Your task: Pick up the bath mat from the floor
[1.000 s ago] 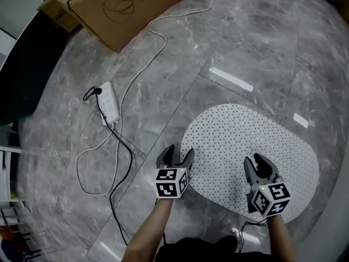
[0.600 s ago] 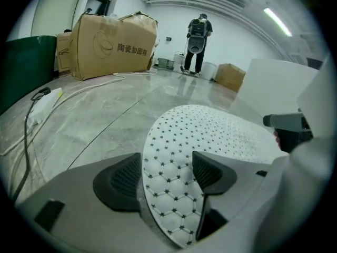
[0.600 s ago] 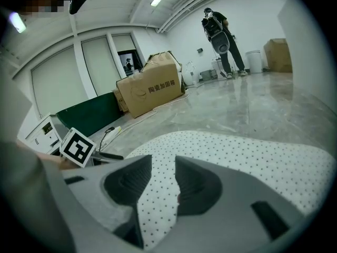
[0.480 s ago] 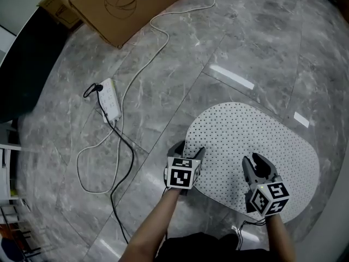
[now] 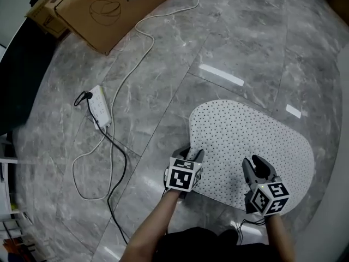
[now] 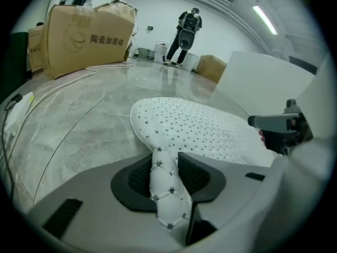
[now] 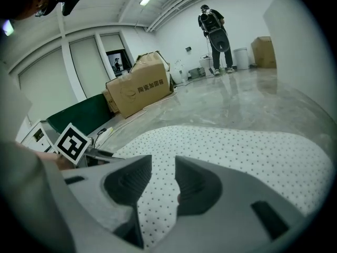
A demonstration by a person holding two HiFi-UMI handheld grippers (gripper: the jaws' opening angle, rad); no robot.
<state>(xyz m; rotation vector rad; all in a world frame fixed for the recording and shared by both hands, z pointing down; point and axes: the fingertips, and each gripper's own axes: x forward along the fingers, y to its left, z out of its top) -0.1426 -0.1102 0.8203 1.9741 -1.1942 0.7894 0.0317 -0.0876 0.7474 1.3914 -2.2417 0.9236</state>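
Note:
The white bath mat (image 5: 251, 138), dotted with small dark holes, lies flat on the grey marble floor. My left gripper (image 5: 189, 153) sits at the mat's near-left edge. Its jaws are closing, and a raised fold of the mat (image 6: 164, 181) stands pinched between the pads of my left gripper (image 6: 167, 159). At the near edge, further right, my right gripper (image 5: 257, 162) holds the mat too. In the right gripper view a strip of mat (image 7: 237, 152) runs up between the jaws of my right gripper (image 7: 163, 167).
A large cardboard box (image 5: 109, 1) lies at the far left. A white power strip (image 5: 100, 107) with a white cable (image 5: 147, 37) and a black cable (image 5: 117, 162) trails over the floor left of the mat. A person (image 6: 187, 28) stands far off.
My left gripper has moved right onto the mat's edge and its jaws have come together on a fold of it. The right gripper has stayed in place.

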